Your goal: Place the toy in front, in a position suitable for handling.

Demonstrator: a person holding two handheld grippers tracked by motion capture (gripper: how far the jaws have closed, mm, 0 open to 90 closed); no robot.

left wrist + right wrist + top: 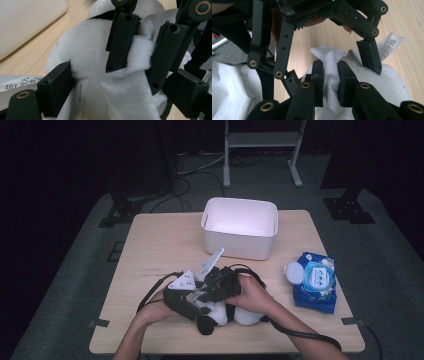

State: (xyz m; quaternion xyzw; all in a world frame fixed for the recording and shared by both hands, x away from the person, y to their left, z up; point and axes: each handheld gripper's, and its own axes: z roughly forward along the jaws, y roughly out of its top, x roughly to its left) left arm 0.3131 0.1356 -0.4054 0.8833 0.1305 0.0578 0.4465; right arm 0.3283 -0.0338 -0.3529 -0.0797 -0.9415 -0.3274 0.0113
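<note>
Desk (165,235), light wood, carpet all round; the back left and the left half lie bare, with the widest free room there. White bin (240,227) at the back centre, open top, its front wall just beyond the hands. Blue wipes pack (316,282) near the right edge, lid flipped open, well apart from the work. Plush toy (235,315), white with black patches, lies at the front centre close to the near edge, between both hands; a printed label is sewn on its white fur. Left hand-held gripper (120,82): jaws spread wide, one pad against the toy's rounded side, the other out past a loose white fold, so the toy's body sits between them; whether they press I cannot tell. Right hand-held gripper (329,85): jaws pressed nearly together, pinching a thin fold of the toy's white fabric; in the left gripper view the same pinch shows from the far side. The two tools crowd tip to tip over the toy, with little gap between them, and their cables trail off the front edge.
</note>
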